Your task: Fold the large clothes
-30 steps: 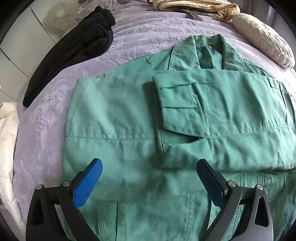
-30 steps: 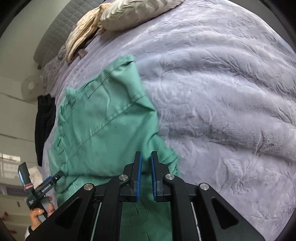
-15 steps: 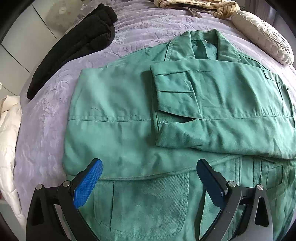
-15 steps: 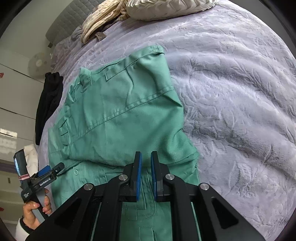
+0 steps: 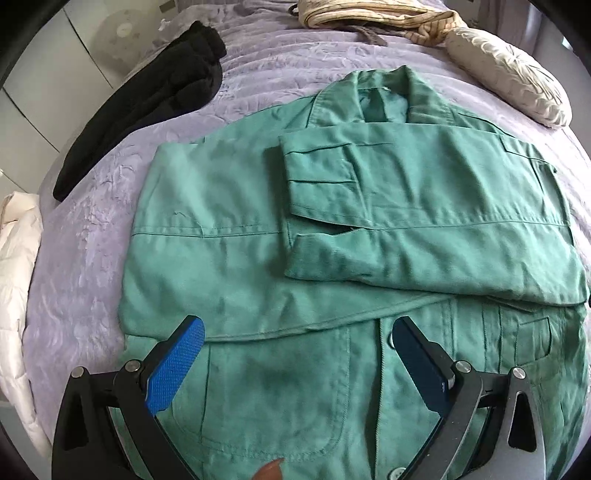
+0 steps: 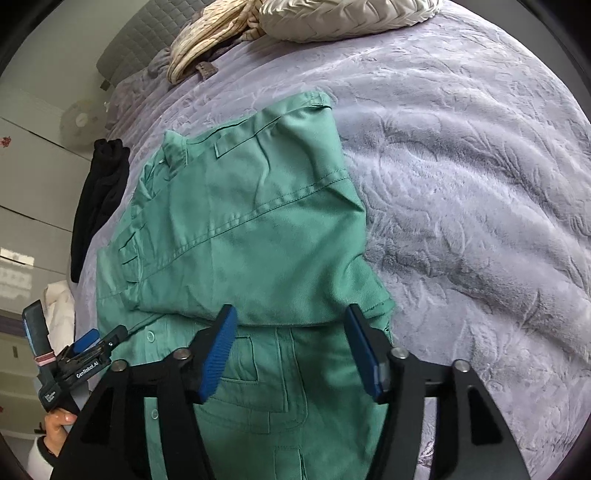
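A bed covered with a lilac embossed bedspread (image 6: 461, 177) fills both views, with pale cupboard doors and a round fan (image 5: 122, 31) beyond its far side. A green jacket (image 5: 229, 258) lies flat on the bedspread, collar toward the headboard, and one sleeve (image 5: 424, 221) is folded across its chest. A black garment (image 5: 147, 103) lies on the bedspread beside the jacket's shoulder, apart from it. A cream quilted pillow (image 5: 517, 74) and a striped beige cloth (image 5: 369, 11) sit near the headboard, and a white padded item (image 5: 18, 258) lies at the bed's edge.

The left gripper (image 5: 295, 362) hangs over the jacket's lower front, its blue pads spread wide with nothing between them. In the right wrist view its black body carries the white lettering "GenRobot.AI", with a hand (image 6: 55, 424) on its grip.

The right gripper (image 6: 291, 354) stands over the jacket near the folded sleeve's lower edge; its jaws have just been opening and grip nothing.
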